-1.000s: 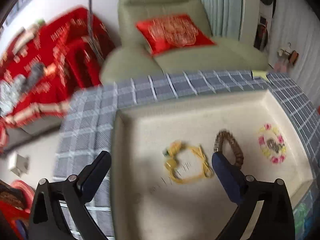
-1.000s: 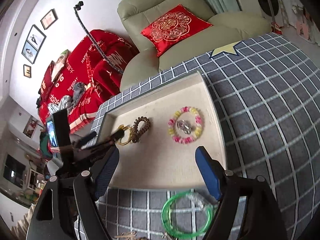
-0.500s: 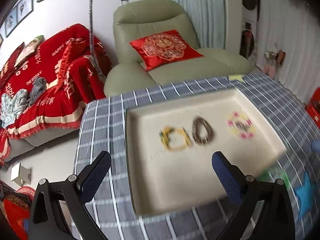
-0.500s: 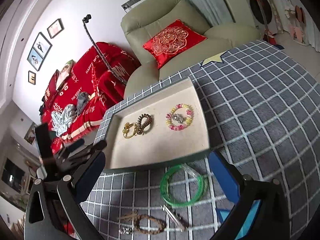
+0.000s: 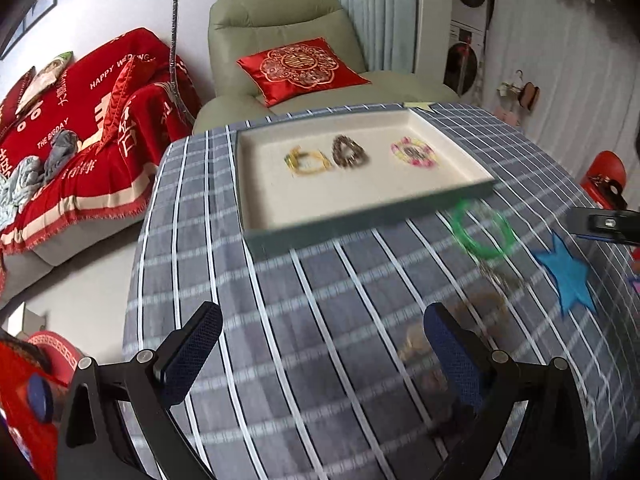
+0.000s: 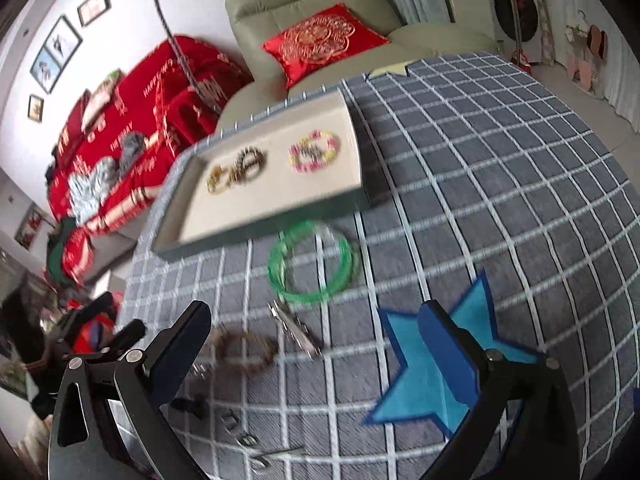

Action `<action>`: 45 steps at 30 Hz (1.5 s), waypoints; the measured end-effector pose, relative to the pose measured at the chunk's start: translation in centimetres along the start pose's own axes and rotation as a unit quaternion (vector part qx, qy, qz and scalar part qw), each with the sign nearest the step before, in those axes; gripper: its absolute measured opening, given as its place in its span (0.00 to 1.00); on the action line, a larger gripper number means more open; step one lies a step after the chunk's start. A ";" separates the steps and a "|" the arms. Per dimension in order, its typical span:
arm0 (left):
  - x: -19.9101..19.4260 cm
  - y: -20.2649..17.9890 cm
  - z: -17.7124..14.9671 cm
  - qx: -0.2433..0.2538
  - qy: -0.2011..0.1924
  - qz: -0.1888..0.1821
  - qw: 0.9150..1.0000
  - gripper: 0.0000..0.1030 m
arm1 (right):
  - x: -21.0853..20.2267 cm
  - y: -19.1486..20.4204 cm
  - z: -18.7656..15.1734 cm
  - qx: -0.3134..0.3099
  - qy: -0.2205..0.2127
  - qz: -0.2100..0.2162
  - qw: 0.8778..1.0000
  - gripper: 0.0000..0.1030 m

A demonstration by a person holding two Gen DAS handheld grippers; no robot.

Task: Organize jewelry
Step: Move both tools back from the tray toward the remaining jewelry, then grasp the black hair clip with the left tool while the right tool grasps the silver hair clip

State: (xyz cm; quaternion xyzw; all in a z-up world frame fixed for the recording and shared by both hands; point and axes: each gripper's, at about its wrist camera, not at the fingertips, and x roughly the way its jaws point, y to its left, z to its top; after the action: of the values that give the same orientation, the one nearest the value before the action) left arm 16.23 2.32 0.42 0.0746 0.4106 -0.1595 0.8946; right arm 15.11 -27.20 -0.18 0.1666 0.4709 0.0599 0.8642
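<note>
Place: a home living room, looking lived-in.
Seating: a pale green padded armchair [image 5: 288, 28] is standing behind the table, carrying a red satin cushion with gold embroidery [image 5: 302, 68]; a sofa under a red throw with white lettering [image 5: 80, 128] is sitting beside it.
Walls: small black-framed pictures [image 6: 60, 52] are hanging above the sofa.
Window side: pale pleated curtains [image 5: 372, 12] are hanging behind the armchair.
Table: a grey cloth with a white check [image 5: 320, 340] is covering it, bearing a cream-lined shallow tray [image 5: 264, 200].

bracelets [image 6: 314, 152] in tray [image 6: 256, 232], bangle [image 6: 312, 266] before it
</note>
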 end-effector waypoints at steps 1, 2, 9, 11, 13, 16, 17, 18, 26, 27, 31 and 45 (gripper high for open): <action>-0.3 -0.1 -0.5 0.001 0.000 -0.002 1.000 1.00 | 0.1 0.0 -0.4 -0.004 0.005 -0.004 1.000 1.00; -0.8 -0.4 -1.1 0.001 -0.001 -0.004 1.000 1.00 | 0.3 -0.1 -0.8 -0.008 0.010 -0.010 1.000 1.00; -2.0 -2.0 -4.2 -0.012 0.009 -0.021 1.000 1.00 | 1.0 -0.2 -3.0 -0.024 0.033 -0.022 0.999 1.00; -2.0 -2.4 -4.6 -0.013 0.011 -0.023 1.000 1.00 | 1.2 0.1 -3.4 -0.036 0.037 -0.027 0.998 1.00; -1.9 -3.1 -5.0 -0.014 0.015 -0.027 0.999 1.00 | 1.3 0.4 -3.7 -0.051 0.039 -0.036 0.997 1.00; -1.6 -4.3 -5.4 -0.007 0.018 -0.024 1.000 1.00 | 1.4 0.8 -4.0 -0.064 0.040 -0.041 0.996 1.00; -1.6 -4.6 -5.6 -0.004 0.017 -0.022 1.000 1.00 | 1.5 0.9 -4.1 -0.069 0.041 -0.043 0.996 1.00; -1.6 -4.8 -5.6 -0.001 0.018 -0.021 1.000 1.00 | 1.6 1.0 -4.1 -0.072 0.041 -0.045 0.996 1.00; -1.1 -5.9 -5.9 -0.005 0.021 -0.021 1.000 1.00 | 2.7 1.4 -4.1 -0.111 0.052 -0.067 0.990 1.00; -1.0 -5.9 -5.9 -0.010 0.022 -0.019 1.000 1.00 | 2.9 1.6 -4.1 -0.118 0.054 -0.072 0.989 1.00; -0.6 -5.9 -5.9 -0.022 0.024 -0.016 0.999 1.00 | 3.7 2.1 -4.1 -0.147 0.056 -0.085 0.984 1.00; 1.0 -6.6 -6.2 -0.028 0.045 -0.010 0.999 0.87 | 5.3 4.7 -3.3 -0.214 0.051 -0.089 0.971 0.71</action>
State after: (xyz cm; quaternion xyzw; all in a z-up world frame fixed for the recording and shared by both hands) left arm 10.17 -2.48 -4.36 0.0521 0.4556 -0.1533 0.8754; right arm 15.52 -20.62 -4.48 -0.0683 0.5034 0.0907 0.8566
